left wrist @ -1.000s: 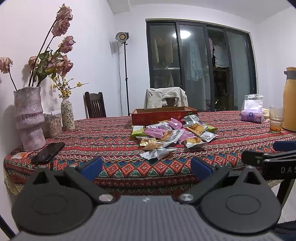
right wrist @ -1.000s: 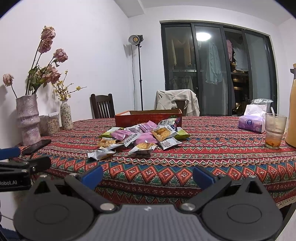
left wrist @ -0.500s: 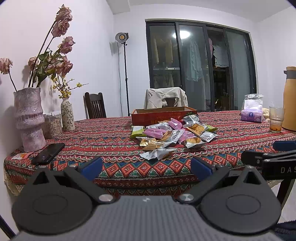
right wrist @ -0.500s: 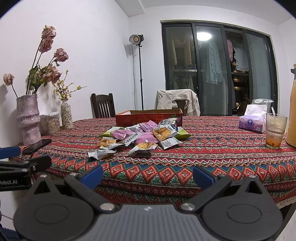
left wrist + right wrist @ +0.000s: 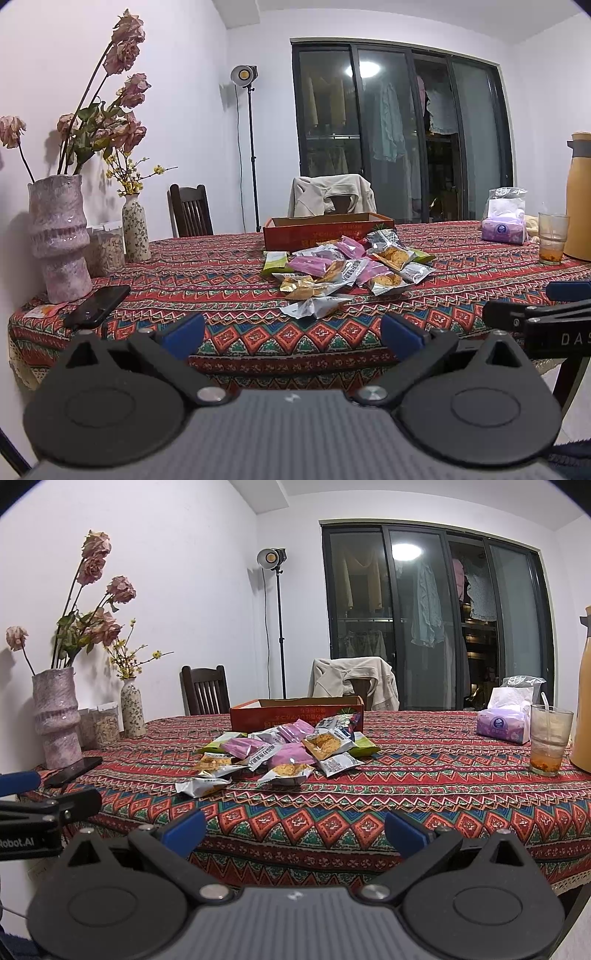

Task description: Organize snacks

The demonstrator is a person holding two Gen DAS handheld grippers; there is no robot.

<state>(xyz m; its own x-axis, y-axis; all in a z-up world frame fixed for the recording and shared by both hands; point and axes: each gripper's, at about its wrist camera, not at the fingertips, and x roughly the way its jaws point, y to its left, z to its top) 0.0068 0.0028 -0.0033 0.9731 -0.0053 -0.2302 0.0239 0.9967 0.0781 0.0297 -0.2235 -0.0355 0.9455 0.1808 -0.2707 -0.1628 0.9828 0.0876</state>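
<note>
although the two black handheld grippers with blue finger pads were both raised at the near edge of the table, nothing on it had been disturbed; the left gripper (image 5: 291,334) stood with its jaws spread wide and empty, and the right gripper (image 5: 295,827) likewise was released and carried nothing; the pile of small foil and plastic snack packets in pink, silver, gold and green (image 5: 343,271) lay loose on the red patterned woven tablecloth (image 5: 424,775), well apart from both grippers, and just in front of the shallow open red-brown cardboard box (image 5: 328,230), which from this low angle showed no packets inside, though its floor was hidden; compared with the frames a second and half a second earlier, the views matched almost exactly; the packets, the box, the black phone (image 5: 98,304) beside the tall pink ceramic vase (image 5: 59,236), and the clear drinking glass with dregs (image 5: 550,738) had kept their places, and only a very slight drift of the right camera was noted; in my judgement the task had not begun; no packet had been sorted, and the approach to the pile remained to be made.
</note>
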